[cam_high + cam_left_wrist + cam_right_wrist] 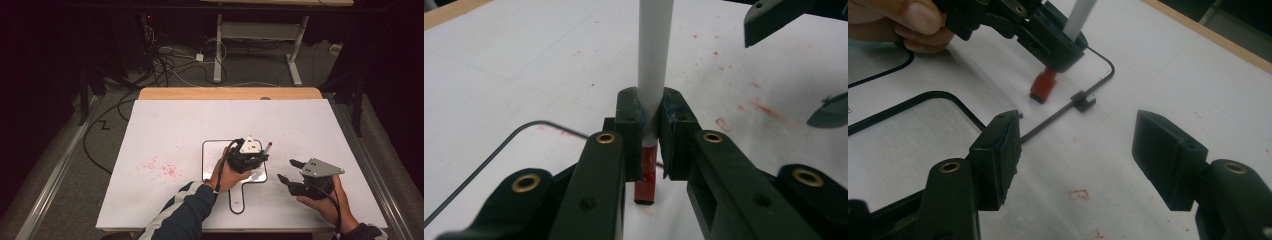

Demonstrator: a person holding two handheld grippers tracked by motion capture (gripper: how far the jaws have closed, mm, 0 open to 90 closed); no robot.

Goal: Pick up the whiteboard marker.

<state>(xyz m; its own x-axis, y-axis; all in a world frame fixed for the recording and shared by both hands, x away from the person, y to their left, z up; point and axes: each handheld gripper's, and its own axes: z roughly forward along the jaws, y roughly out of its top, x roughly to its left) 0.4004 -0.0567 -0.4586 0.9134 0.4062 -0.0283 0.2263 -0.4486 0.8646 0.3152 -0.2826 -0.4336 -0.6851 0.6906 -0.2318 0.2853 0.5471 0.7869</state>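
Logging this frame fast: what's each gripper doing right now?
Left gripper: shut on the white marker with its red cap pointing down.
Right gripper: open, nothing between its jaws.

A white marker (655,60) with a red cap (646,186) sits in the black left hand-held gripper (651,125), over a white black-rimmed board (212,150) on the red-speckled white table (165,130), beside a navy-and-white striped sleeve (182,215).

You work at a wooden table (230,93) covered with a white sheet (175,130). On the sheet lie a small black-framed whiteboard (212,155) and some red stains (160,167).
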